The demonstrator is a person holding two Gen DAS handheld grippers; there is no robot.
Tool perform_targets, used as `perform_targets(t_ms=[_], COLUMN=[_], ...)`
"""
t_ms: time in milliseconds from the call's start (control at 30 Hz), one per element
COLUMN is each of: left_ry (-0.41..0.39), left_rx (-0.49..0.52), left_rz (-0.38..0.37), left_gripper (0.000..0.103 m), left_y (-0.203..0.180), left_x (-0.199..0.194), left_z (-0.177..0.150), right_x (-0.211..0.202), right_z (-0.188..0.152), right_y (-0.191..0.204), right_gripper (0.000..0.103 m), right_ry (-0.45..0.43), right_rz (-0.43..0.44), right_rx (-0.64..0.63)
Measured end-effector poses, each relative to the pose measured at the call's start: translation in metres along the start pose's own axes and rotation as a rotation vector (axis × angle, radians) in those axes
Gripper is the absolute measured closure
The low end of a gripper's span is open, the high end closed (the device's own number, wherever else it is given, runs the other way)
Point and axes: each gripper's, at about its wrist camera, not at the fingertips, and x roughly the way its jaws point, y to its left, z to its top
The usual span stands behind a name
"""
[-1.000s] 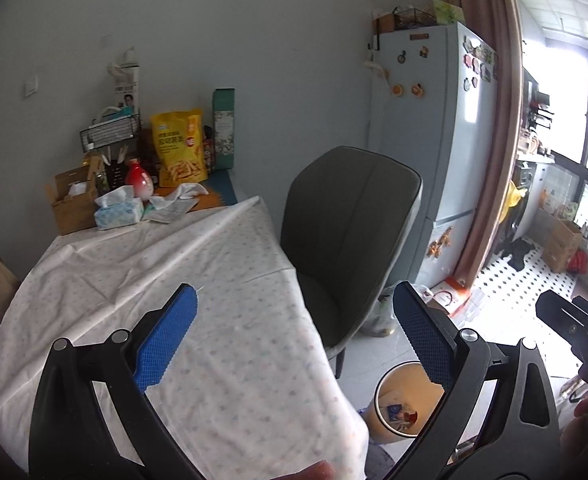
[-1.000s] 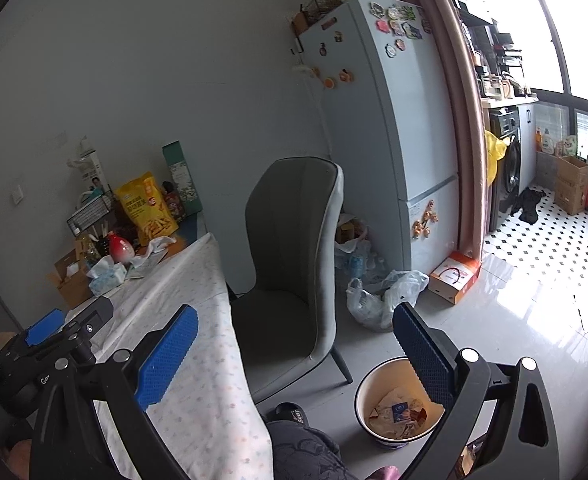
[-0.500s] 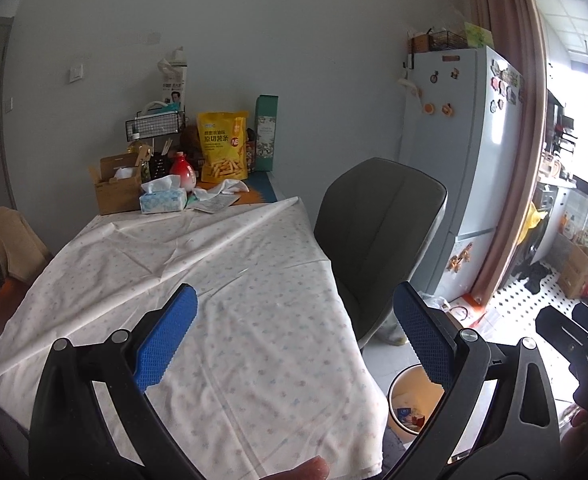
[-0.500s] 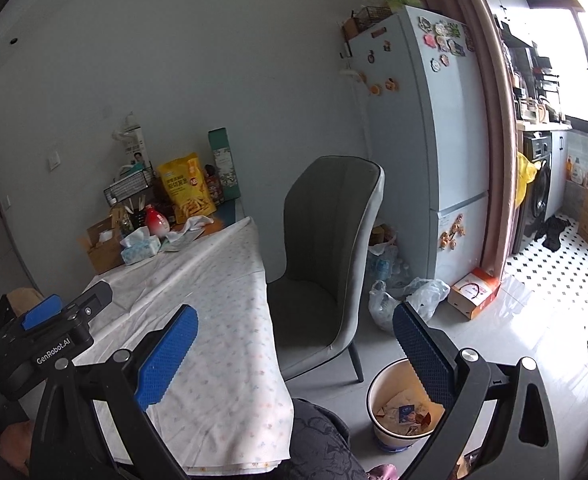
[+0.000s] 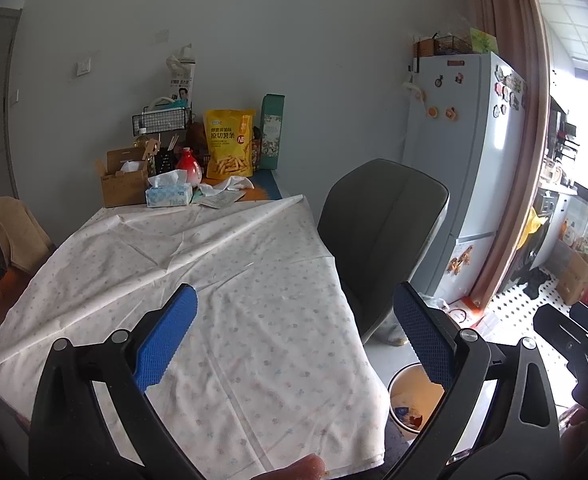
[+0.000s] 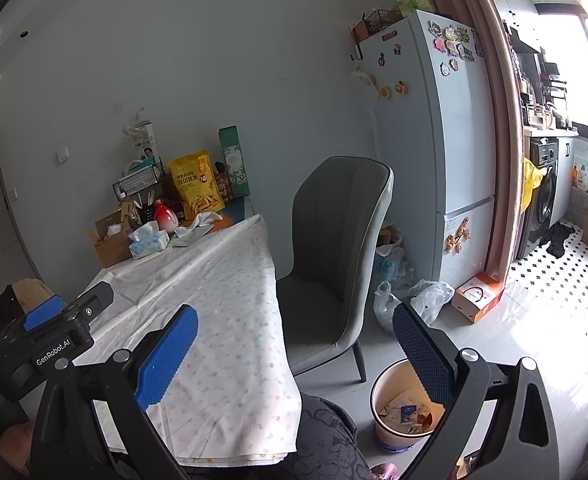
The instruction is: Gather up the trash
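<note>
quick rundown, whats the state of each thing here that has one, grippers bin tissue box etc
left gripper: jaws open, empty
right gripper: jaws open, empty
trash bin: upright on the floor, uncovered, scraps inside
tissue box: open, a tissue sticking out
snack bag: upright; sealed or not, cannot tell
cardboard box: flaps open
fridge: doors shut
chair: unoccupied

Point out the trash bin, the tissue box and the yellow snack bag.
trash bin (image 6: 386,390), right wrist view, on its front rim.
tissue box (image 5: 169,196), left wrist view, on its front face.
yellow snack bag (image 5: 229,142), left wrist view, on its printed front.
</note>
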Motion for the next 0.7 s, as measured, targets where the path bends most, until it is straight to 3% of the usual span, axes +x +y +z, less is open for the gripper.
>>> perform_targets(t_ms=[700], left_ry=[0.016], left_rx=[-0.005], left_rz=[-0.013], left_gripper=[0.006], left_y=[-0.0064], left_x=[0.0085], left_z=[-0.0047], right_x=[0.0040], right_z=[-0.0031], right_y=[-0.0054], right_gripper=[0.007], right_ry=[-0.002], right_rz=[-0.021], right_rx=[0.001])
